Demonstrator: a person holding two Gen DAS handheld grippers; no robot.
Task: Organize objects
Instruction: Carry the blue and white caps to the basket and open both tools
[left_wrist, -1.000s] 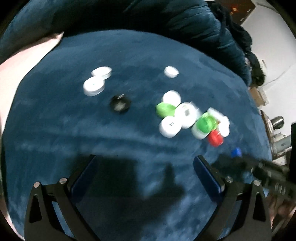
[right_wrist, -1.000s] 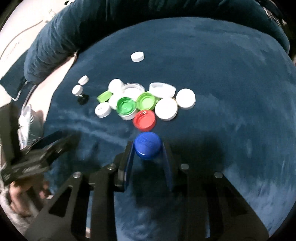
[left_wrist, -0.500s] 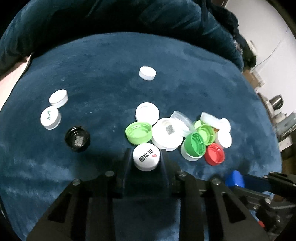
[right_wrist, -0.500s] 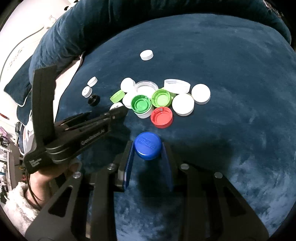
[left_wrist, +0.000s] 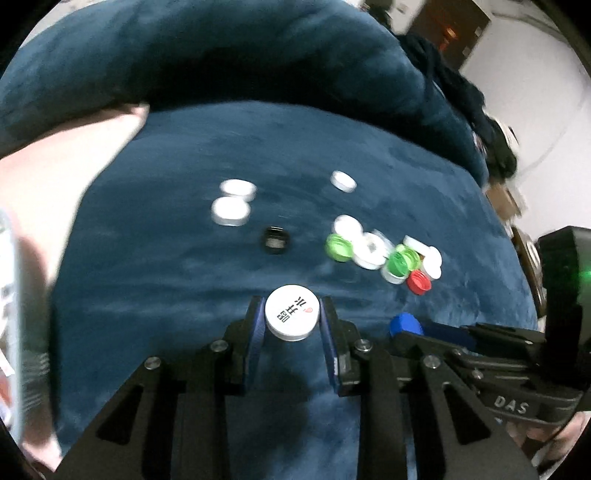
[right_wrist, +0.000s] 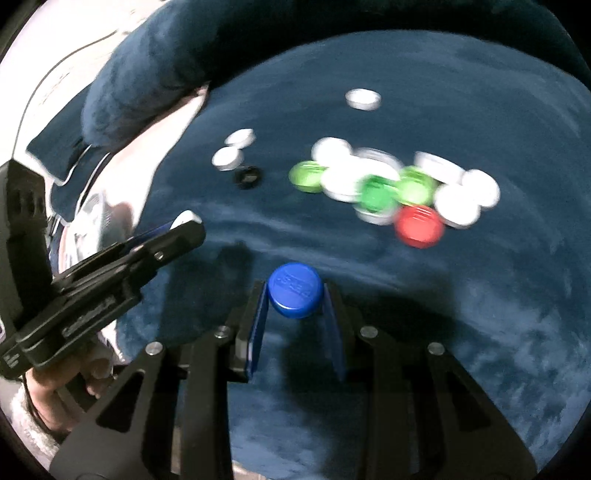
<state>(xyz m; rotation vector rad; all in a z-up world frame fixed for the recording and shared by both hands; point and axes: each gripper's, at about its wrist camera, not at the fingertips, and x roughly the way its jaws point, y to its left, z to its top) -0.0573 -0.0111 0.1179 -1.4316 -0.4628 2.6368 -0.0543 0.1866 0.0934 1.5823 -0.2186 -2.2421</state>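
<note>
The left gripper (left_wrist: 291, 319) pinches a round white plastic cap (left_wrist: 291, 316) printed with black characters, its blue pads pressed to the ribbed rim above the plush navy blanket (left_wrist: 184, 280). The right gripper (right_wrist: 294, 297) clamps a smooth blue screw cap (right_wrist: 294, 294) the same way. At two o'clock from the white cap lies a heap of white, green and red caps (left_wrist: 384, 253); a small black cap (left_wrist: 275, 240) sits at twelve.
</note>
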